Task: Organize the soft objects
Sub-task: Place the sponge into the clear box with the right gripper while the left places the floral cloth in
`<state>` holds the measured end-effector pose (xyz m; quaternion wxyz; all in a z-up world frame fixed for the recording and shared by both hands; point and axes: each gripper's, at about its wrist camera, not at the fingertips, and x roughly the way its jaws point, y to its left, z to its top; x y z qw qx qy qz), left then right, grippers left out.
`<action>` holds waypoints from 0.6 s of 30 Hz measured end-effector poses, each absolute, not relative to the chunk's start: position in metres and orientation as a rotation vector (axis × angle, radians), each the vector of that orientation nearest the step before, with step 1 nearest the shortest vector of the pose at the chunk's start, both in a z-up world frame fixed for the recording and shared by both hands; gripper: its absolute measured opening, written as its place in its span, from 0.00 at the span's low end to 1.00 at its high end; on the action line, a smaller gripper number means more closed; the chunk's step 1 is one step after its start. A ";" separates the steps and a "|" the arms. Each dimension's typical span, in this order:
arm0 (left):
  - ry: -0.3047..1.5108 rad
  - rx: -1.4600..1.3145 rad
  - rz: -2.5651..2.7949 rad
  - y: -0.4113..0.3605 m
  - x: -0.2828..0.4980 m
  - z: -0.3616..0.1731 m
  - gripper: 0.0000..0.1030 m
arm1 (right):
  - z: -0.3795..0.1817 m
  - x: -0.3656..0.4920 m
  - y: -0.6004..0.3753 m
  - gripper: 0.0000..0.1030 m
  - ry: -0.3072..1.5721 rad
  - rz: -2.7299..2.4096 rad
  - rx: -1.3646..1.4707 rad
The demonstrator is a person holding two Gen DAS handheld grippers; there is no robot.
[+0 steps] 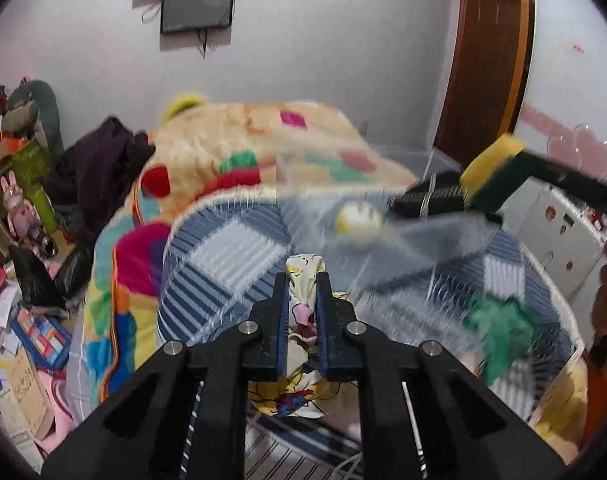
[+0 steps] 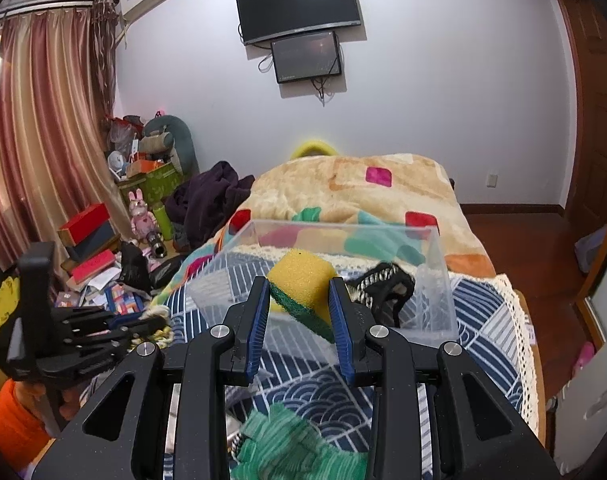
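My left tongs [image 1: 302, 312] pinched the cloth [image 1: 303, 280] over the bed [image 1: 223, 248] | my right tongs [image 2: 299, 312] squeezed the sponge [image 2: 303, 280] above the box [image 2: 439, 280] | thin grip, so I thought the cloth might slip.

In the left wrist view, motion blur smears the clear plastic box [image 1: 383, 216] and a yellow-white round thing [image 1: 359, 220] that cannot be identified. The green cloth [image 2: 291, 448] is blurred and cut off by the right wrist view's bottom edge.
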<state>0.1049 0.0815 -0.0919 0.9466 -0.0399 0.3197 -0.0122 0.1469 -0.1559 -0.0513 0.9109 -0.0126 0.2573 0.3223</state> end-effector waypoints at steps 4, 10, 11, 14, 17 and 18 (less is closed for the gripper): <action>0.571 -0.085 -0.029 0.080 0.110 -0.062 0.11 | -0.043 0.152 -0.150 0.27 0.505 0.665 -0.029; 0.497 -0.068 -0.005 0.074 0.137 -0.041 0.11 | -0.041 0.165 -0.139 0.27 0.507 0.679 -0.016; 0.499 -0.073 -0.008 0.072 0.145 -0.041 0.11 | -0.042 0.168 -0.137 0.27 0.513 0.680 -0.016; 0.506 -0.075 -0.011 0.067 0.162 -0.046 0.11 | -0.049 0.174 -0.130 0.27 0.538 0.671 -0.026; 0.509 -0.048 -0.004 0.059 0.176 -0.056 0.11 | -0.058 0.183 -0.126 0.27 0.576 0.664 -0.033; 0.509 -0.034 0.004 0.055 0.180 -0.060 0.11 | -0.062 0.186 -0.125 0.27 0.591 0.661 -0.035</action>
